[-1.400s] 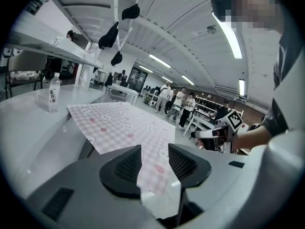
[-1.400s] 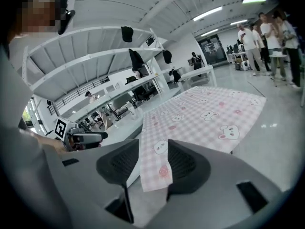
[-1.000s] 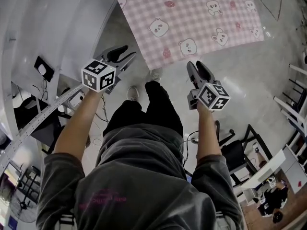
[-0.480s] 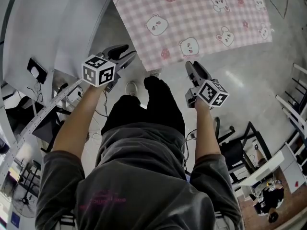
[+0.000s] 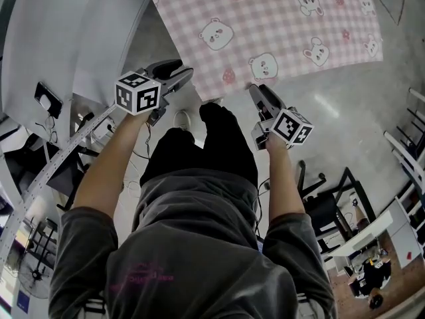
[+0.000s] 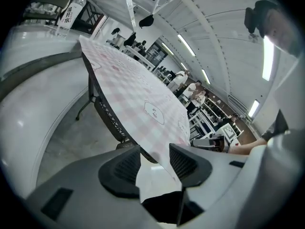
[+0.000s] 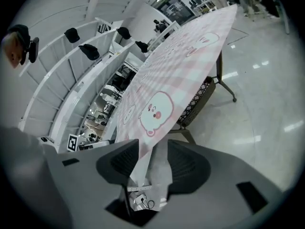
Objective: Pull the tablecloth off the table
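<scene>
Left gripper view: the left gripper [image 6: 155,168] is clamped on the near edge of the tablecloth [image 6: 133,85], with a pale corner of it pinched between the jaws. From there the pink checked cloth with bear faces runs forward, taut, over the table [image 6: 107,120], whose dark lattice frame shows under the cloth just ahead of the jaws. Left of the gripper lies a white counter [image 6: 28,80], with a bottle [image 6: 70,14] at its far end. To the right, the right gripper [image 7: 151,163] likewise grips the same near edge, with the cloth rising from between its jaws and stretching away ahead. In the head view both grippers are level with each other at the cloth's near edge, each marker cube [image 5: 137,93] toward the person, whose legs [image 5: 212,145] are between and below them. People [image 6: 190,87] stand far beyond the table.
</scene>
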The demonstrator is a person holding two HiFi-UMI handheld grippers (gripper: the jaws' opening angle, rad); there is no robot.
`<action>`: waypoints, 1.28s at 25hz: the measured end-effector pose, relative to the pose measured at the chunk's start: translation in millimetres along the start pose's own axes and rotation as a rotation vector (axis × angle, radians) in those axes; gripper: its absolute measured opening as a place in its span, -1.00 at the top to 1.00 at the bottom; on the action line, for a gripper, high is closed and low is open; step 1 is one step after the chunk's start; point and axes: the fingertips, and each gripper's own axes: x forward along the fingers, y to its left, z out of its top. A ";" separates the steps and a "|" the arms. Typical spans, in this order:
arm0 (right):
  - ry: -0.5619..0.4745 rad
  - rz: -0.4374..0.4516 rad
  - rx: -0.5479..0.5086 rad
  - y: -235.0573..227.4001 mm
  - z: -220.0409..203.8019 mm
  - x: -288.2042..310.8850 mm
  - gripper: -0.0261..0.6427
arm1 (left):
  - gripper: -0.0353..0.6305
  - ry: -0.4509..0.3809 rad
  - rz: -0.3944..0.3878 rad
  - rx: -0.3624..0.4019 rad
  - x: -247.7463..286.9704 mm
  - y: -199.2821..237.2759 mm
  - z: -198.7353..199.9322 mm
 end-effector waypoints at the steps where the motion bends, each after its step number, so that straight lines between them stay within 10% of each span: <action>1: 0.000 0.010 0.006 1.3 -0.1 1.9 0.41 | 0.33 0.000 -0.006 -0.008 1.1 1.0 -0.1; 18: -0.027 0.093 0.072 8.3 -0.6 16.5 0.55 | 0.50 -0.017 -0.072 -0.131 19.7 11.6 0.8; 32: -0.112 0.156 0.058 37.0 15.3 -3.2 0.90 | 0.88 -0.090 -0.091 -0.085 -2.0 -8.2 15.8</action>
